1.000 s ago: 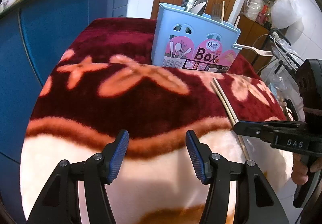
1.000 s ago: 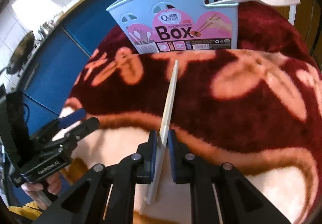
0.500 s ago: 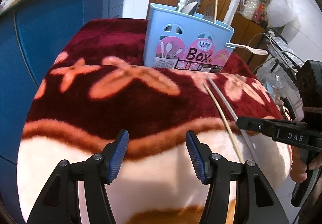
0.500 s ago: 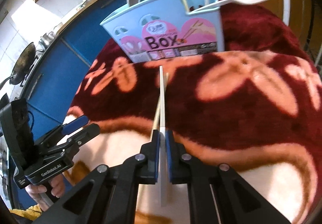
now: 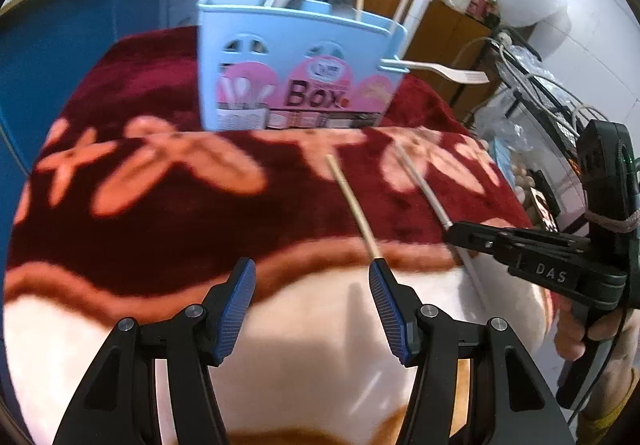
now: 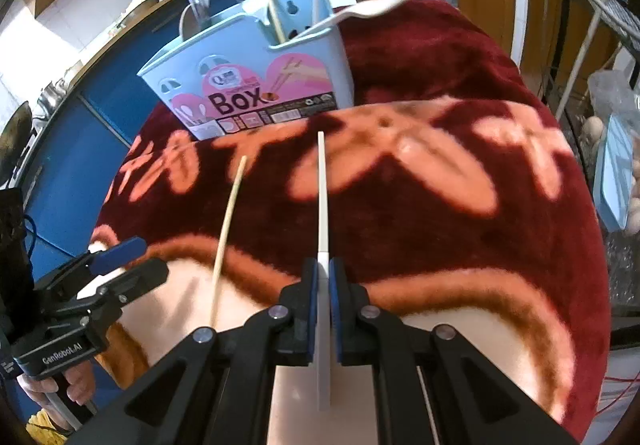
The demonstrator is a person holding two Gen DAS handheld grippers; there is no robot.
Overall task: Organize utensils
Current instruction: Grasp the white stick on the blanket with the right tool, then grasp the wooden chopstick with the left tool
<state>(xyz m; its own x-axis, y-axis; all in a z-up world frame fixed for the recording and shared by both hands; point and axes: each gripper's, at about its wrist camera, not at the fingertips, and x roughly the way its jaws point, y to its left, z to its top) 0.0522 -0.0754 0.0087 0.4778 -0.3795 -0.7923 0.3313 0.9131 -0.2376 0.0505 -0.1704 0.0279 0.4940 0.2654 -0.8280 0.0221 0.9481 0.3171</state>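
A light blue utensil box (image 5: 300, 77) (image 6: 256, 85) stands upright at the far side of the blanket-covered table, with spoons, chopsticks and a white fork (image 5: 440, 71) (image 6: 372, 9) in it. My right gripper (image 6: 323, 273) (image 5: 456, 233) is shut on a white chopstick (image 6: 322, 197) (image 5: 424, 189), which is raised off the blanket and points toward the box. A wooden chopstick (image 5: 352, 205) (image 6: 228, 229) lies on the blanket to its left. My left gripper (image 5: 312, 285) (image 6: 136, 261) is open and holds nothing; the wooden chopstick's near end lies just beyond its right fingertip.
The red and cream flower-patterned blanket (image 5: 160, 205) covers the whole table and falls off at the right edge. Blue cabinets (image 5: 100, 17) run along the left. A wire rack (image 5: 540, 93) and a tray of eggs (image 6: 636, 181) stand close on the right.
The right gripper closed on the white chopstick and carried it rightward, away from the wooden one beside it. The left gripper moved nearer to the wooden chopstick and the box.
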